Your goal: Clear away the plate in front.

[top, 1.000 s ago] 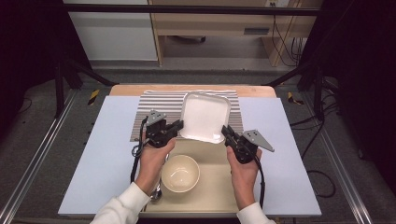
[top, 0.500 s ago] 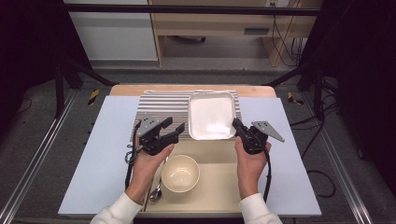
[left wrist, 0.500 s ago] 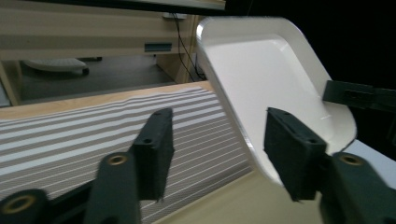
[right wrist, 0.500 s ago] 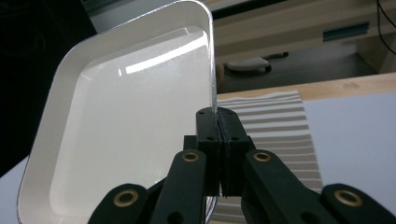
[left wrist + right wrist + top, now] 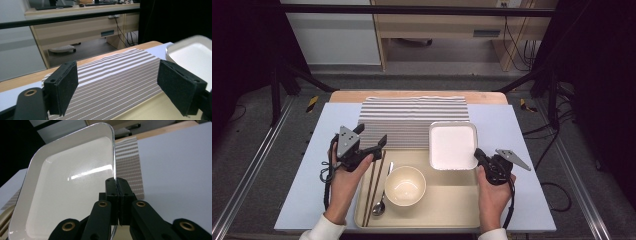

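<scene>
Plate [image 5: 452, 146] pinched at its rim by right gripper [image 5: 116, 185]
Left gripper [image 5: 125, 92] jaws have just been opening, nothing between; one-edge hold risks plate tipping onto tray [image 5: 447, 200].

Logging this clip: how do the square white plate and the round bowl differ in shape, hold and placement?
The square white plate is flat and shallow; the round bowl is deep. The right tongs pinch the plate's rim; nothing holds the bowl. The plate overlaps the striped mat; the bowl sits wholly inside the tray. Both are empty.
</scene>
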{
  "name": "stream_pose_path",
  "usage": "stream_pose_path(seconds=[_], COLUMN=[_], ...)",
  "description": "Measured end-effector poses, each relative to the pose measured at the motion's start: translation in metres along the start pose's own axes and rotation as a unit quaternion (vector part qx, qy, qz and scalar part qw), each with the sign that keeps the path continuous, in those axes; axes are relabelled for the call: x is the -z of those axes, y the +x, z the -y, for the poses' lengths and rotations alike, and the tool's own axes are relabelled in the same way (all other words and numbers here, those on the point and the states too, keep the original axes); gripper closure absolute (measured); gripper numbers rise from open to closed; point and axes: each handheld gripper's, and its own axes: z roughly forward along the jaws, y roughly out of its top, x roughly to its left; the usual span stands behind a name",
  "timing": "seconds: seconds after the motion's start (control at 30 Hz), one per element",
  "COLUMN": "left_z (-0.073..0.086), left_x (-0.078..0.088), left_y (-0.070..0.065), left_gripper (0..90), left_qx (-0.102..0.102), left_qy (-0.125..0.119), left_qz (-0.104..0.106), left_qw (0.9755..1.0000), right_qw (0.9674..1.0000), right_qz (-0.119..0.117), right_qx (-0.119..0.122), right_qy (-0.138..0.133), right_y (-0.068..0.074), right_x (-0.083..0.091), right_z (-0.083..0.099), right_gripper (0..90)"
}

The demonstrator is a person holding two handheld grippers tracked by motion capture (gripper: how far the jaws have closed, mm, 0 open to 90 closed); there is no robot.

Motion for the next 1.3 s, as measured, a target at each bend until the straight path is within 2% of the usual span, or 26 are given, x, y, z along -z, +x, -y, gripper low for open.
stream_pose_path(seconds=[0.1,0.27,0.4,0.57,0.77,1.3], left_z=[0.004,0.013,0.020,0.032,0.036,0.039], left_x=[0.005,0.008,0.010,0.012,0.013,0.011], left_y=[0.007,0.016,0.023,0.034,0.040,0.039], left_gripper=[16.7,17.0,17.0,16.4,16.4,16.9], left_qx=[0.016,0.029,0.019,0.016,0.030,0.030], left_qy=[0.003,0.013,0.024,0.037,0.040,0.048], left_qz=[-0.009,-0.020,-0.038,-0.060,-0.066,-0.062], left_qw=[0.9998,0.9993,0.9988,0.9974,0.9966,0.9964], right_qw=[0.9999,0.9993,0.9973,0.9954,0.9926,0.9881], right_qz=[0.002,0.006,-0.001,0.003,0.015,0.008], right_qx=[-0.004,-0.007,-0.021,-0.022,-0.025,-0.018], right_qy=[0.012,0.035,0.070,0.093,0.118,0.153], right_y=[-0.004,-0.008,-0.012,-0.015,-0.017,-0.012], right_x=[0.004,0.010,0.009,0.008,0.009,0.011], right_z=[0.006,0.009,0.014,0.022,0.031,0.046], right_gripper=[89.1,89.1,89.1,89.1,89.0,88.9])
